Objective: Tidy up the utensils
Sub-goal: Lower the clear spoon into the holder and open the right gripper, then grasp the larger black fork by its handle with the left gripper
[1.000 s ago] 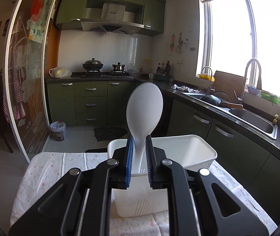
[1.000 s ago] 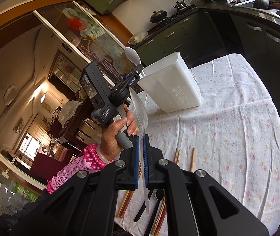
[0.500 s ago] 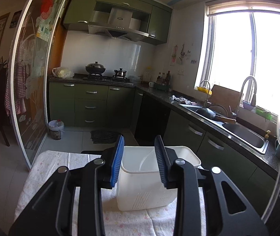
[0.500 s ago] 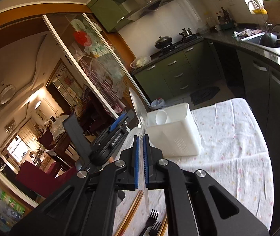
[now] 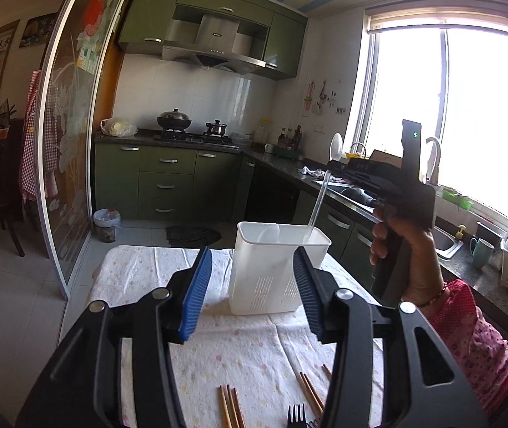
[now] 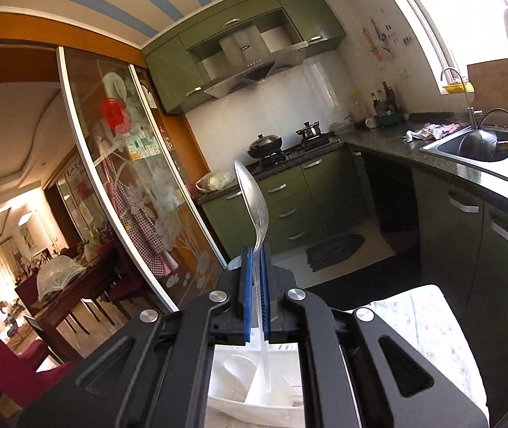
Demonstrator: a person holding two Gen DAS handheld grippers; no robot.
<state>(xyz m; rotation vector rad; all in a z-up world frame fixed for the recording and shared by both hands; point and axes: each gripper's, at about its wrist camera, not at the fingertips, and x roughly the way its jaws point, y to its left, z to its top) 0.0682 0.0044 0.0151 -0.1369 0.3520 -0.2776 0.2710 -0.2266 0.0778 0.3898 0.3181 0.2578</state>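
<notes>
The left gripper (image 5: 252, 287), jaws just opened and empty, faces the white holder (image 5: 278, 267) and chopsticks (image 5: 230, 406), while the right view shows the right gripper (image 6: 255, 296) clamping a clear spoon (image 6: 254, 203) above that holder.

left gripper (image 5: 252, 292) points slightly downward, its jaws having just been opening, nothing between them. right gripper (image 6: 254, 285), held in a hand (image 5: 405, 249) with a pink sleeve (image 5: 475, 339), has jaws clamped together.
</notes>
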